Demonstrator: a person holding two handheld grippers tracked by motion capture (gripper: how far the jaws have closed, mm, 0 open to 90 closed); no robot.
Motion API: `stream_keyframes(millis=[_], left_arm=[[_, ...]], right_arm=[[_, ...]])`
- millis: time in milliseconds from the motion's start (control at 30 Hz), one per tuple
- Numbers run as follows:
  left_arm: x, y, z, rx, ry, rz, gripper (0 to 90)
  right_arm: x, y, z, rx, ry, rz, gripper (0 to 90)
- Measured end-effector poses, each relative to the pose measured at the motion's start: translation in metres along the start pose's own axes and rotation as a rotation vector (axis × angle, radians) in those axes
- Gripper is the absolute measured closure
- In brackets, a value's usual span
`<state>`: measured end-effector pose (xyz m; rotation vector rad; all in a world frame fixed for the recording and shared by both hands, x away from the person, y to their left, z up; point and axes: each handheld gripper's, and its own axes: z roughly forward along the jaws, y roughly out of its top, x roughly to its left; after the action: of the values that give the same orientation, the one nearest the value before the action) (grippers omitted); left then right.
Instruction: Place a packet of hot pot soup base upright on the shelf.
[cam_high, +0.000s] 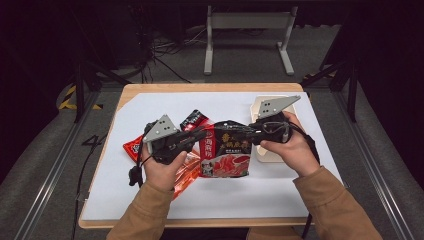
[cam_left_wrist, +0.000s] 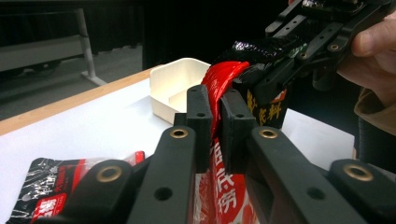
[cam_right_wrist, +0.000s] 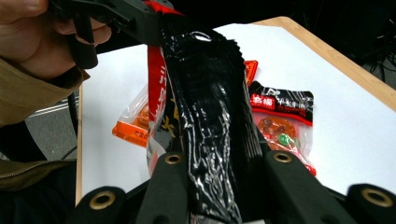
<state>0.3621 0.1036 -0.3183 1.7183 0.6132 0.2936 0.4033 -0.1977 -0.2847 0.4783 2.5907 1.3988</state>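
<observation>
Hanging between both, red-black sauce packet (cam_high: 226, 150), left hand-held gripper (cam_high: 204, 134) clamping its left edge, right hand-held gripper (cam_high: 248, 133) gripping its right, above white tray (cam_high: 272, 154), Chinese label unreadable.

- The big red-and-black packet (cam_high: 226, 150), held up between both tools, carries large yellow Chinese characters on its black upper part; in the high view they are too small to read.
- In the left gripper view, its black part shows a yellow "料" (cam_left_wrist: 276, 113), and large white characters run down its red part.
- The smaller packet (cam_right_wrist: 281, 116) lying on the desk has white Chinese characters on a red band, too blurred to make out.
</observation>
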Motion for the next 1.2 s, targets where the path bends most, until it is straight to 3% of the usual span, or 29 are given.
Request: stream_keyframes(millis=[167, 300, 433, 800, 1200], left_arm=[[0.004, 0.000, -0.003, 0.005, -0.009, -0.021, 72.7], [0.008, 0.000, -0.007, 0.000, 0.013, -0.026, 55.1], [0.013, -0.001, -0.010, 0.008, 0.014, -0.025, 45.5], [0.027, -0.012, -0.022, 0.098, 0.075, 0.001, 36.8], [0.041, -0.022, -0.030, 0.154, 0.118, -0.014, 29.5]], right_arm=[[-0.001, 0.007, -0.004, 0.004, -0.002, -0.027, 78.7], [-0.002, 0.013, -0.008, 0.013, -0.019, -0.045, 78.9], [-0.006, 0.016, -0.013, 0.013, -0.030, -0.046, 78.9], [-0.021, 0.029, -0.035, -0.033, -0.064, -0.034, 78.9], [-0.041, 0.043, -0.053, -0.059, -0.106, -0.037, 78.8]])
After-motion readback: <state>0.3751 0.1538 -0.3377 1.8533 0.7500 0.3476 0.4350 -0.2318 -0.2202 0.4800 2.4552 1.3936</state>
